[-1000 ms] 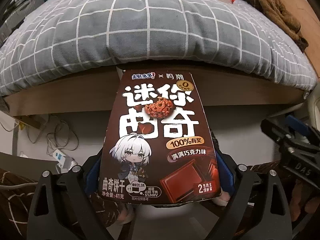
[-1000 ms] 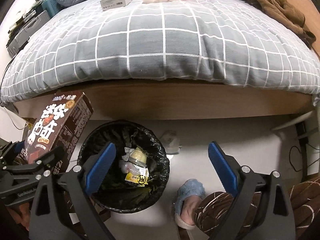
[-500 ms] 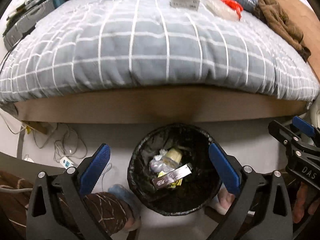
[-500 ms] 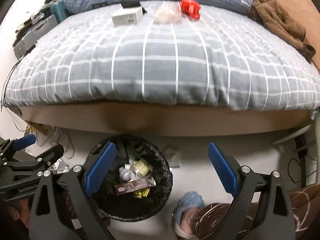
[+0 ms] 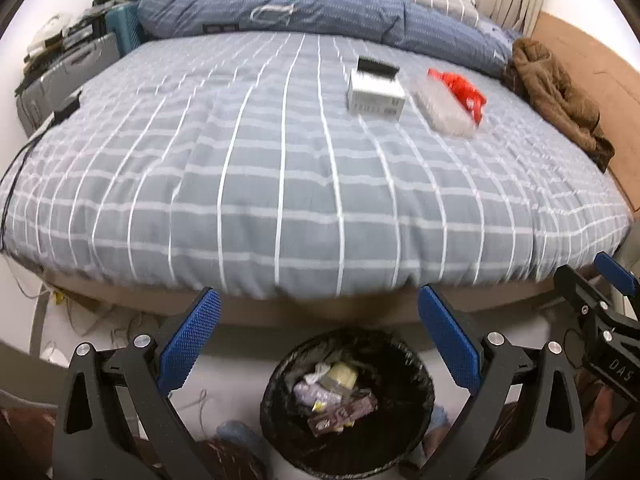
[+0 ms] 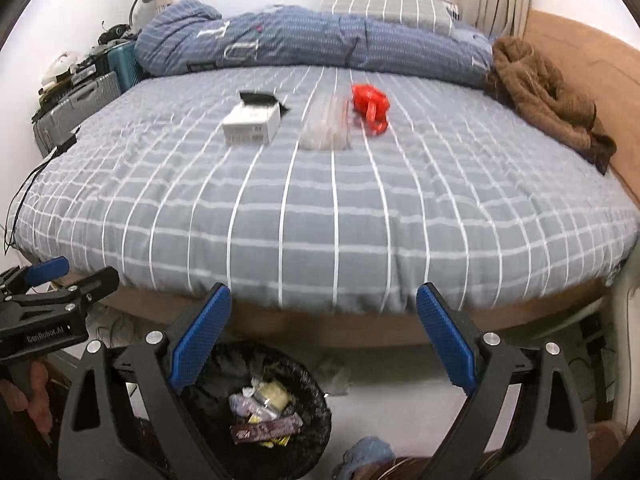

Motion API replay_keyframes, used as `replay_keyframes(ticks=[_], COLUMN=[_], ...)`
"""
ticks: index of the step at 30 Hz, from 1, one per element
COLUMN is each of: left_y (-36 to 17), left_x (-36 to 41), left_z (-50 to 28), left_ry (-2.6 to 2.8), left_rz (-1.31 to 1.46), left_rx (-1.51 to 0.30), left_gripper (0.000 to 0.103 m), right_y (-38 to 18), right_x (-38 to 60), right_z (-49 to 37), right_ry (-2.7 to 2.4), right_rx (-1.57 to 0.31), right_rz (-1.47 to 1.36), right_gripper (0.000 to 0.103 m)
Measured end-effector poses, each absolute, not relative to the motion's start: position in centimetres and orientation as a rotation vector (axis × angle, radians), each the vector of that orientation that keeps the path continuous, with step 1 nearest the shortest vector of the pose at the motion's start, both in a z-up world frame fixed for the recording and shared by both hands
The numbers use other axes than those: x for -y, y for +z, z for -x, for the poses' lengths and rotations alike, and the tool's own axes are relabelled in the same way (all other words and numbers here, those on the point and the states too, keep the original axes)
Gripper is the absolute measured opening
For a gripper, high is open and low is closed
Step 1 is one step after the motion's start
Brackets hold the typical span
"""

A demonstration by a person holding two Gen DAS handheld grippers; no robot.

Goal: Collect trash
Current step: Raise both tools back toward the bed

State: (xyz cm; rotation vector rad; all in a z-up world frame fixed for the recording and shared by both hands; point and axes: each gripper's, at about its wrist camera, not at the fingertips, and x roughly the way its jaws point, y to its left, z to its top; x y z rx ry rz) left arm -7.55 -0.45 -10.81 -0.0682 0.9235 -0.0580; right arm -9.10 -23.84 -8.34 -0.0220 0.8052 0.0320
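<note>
Below both wide-open, empty grippers, left (image 5: 318,342) and right (image 6: 322,342), the black-lined round bin (image 5: 424,376) holds wrappers. Next comes reaching for the white cardboard box (image 5: 375,95), clear plastic bag (image 5: 442,110) and red crumpled wrapper (image 5: 462,90) on the grey checked bed (image 5: 280,184), upper centre.

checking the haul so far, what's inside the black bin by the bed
Black-lined round bin holds a brown snack box on top, a pale yellow wrapper and crumpled whitish scraps. Anything deeper is covered.

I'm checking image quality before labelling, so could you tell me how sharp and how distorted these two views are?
Left wrist view: the white cardboard box and red plastic bag are smeared by motion blur, and fisheye bulges the grey checked bedspread. Right wrist view: similar smear and bulge; black-lined trash bin dim.
</note>
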Motion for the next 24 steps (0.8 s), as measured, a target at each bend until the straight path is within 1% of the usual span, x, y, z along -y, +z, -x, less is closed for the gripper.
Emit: replay_keyframes(ticks=[11, 24], left_y=[-8.2, -8.9], left_x=[2.3, 4.6], left_z=[2.0, -4.2], left_ry=[-0.078, -0.1], left_rz=[0.065, 0.071], left_rx=[-0.858, -0.871], left_gripper=[0.097, 0.097], right_y=[-5.6, -5.3], right_x=[25.7, 28.2], right_z=[4.1, -4.8], right_ry=[0.007, -0.029], right_rx=[-0.747, -0.757], right_rz=[0.004, -0.018], right_gripper=[0.09, 0.09])
